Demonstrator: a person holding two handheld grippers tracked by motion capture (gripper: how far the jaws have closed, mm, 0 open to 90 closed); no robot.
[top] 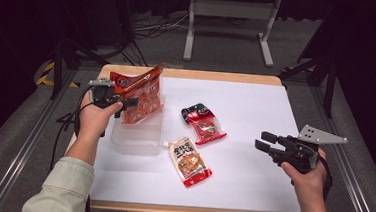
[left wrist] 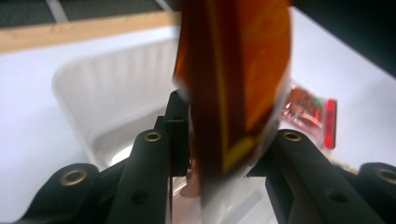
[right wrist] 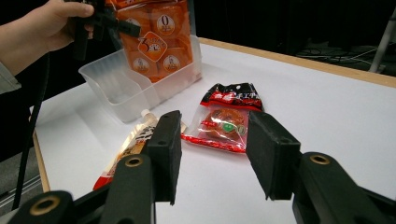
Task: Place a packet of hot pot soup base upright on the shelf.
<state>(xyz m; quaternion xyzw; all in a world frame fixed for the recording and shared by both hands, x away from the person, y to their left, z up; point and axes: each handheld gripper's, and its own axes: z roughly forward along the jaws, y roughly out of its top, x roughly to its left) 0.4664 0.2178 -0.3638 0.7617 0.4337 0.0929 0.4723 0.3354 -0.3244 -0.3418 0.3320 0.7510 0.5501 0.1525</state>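
Observation:
My left gripper (top: 126, 102) is shut on an orange snack bag (top: 141, 94), holding it upright above a clear plastic bin (top: 134, 137) at the table's left. In the left gripper view the orange snack bag (left wrist: 233, 88) hangs between the jaws over the clear plastic bin (left wrist: 107, 93). A red and black packet (top: 204, 123) lies mid-table, and a spouted pouch (top: 188, 161) lies nearer the front. My right gripper (top: 263, 141) hovers open at the right, empty. In the right gripper view the red and black packet (right wrist: 225, 122) lies beyond the open right gripper (right wrist: 215, 154).
The white table top (top: 256, 106) has a wooden edge. A metal stand (top: 229, 18) and cables sit on the floor behind. Rails run along both sides of the table.

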